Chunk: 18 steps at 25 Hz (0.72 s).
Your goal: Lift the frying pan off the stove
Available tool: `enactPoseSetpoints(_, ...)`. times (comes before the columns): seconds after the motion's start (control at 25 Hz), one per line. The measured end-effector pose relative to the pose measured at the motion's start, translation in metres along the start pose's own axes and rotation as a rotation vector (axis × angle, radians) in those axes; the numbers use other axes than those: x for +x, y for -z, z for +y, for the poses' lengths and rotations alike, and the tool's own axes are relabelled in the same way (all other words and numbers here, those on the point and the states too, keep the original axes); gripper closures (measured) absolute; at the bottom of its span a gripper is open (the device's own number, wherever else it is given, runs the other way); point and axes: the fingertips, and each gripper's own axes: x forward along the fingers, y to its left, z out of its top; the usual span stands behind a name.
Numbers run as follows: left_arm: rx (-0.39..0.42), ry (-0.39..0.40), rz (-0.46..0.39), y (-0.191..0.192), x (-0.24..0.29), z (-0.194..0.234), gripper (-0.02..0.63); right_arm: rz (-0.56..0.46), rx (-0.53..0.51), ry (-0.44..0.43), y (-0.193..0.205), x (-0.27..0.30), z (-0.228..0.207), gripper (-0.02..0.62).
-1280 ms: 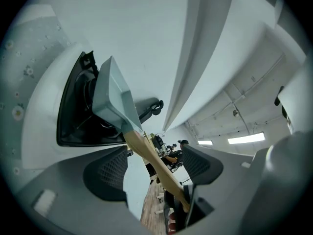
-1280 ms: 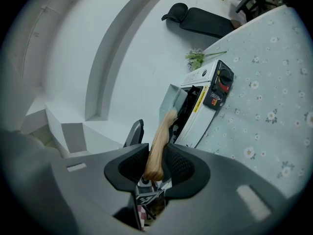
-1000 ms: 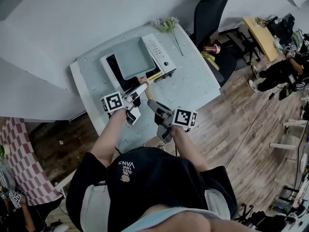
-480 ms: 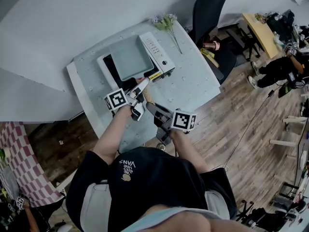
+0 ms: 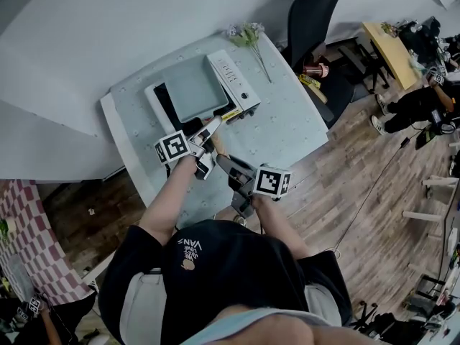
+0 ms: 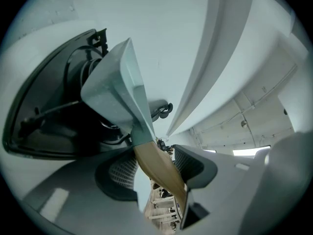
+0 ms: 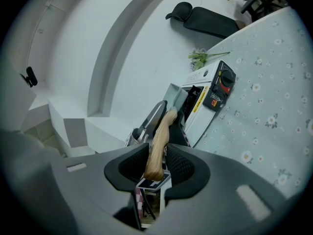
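Observation:
A square grey-green frying pan (image 5: 190,88) sits on the white stove (image 5: 236,79), its wooden handle (image 5: 217,141) pointing toward me. In the left gripper view the pan (image 6: 115,97) lies over the black cooktop (image 6: 44,126). My left gripper (image 5: 207,130) straddles the handle (image 6: 155,160) close to the pan. Its jaws are closing, and a gap still shows beside one pad (image 6: 122,173). My right gripper (image 5: 224,161) is shut on the handle's free end (image 7: 159,141), both pads against the wood.
The stove stands on a table (image 5: 280,131) with a flowered cloth. A sprig of flowers (image 5: 248,34) lies at the table's far edge, with a black chair (image 5: 313,13) behind it. The stove's red knob (image 7: 224,80) faces right. People sit at the far right (image 5: 417,99).
My left gripper has edged a little up the handle toward the pan. The right gripper has stayed on the handle's end and the pan has not moved.

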Motion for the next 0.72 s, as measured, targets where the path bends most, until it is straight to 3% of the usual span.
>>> enactPoseSetpoints(0.72,-0.001,-0.044,0.018,0.016,-0.007,-0.003,0.394,0.033,-0.017,-0.004,0.010,-0.014,0.002,0.476)
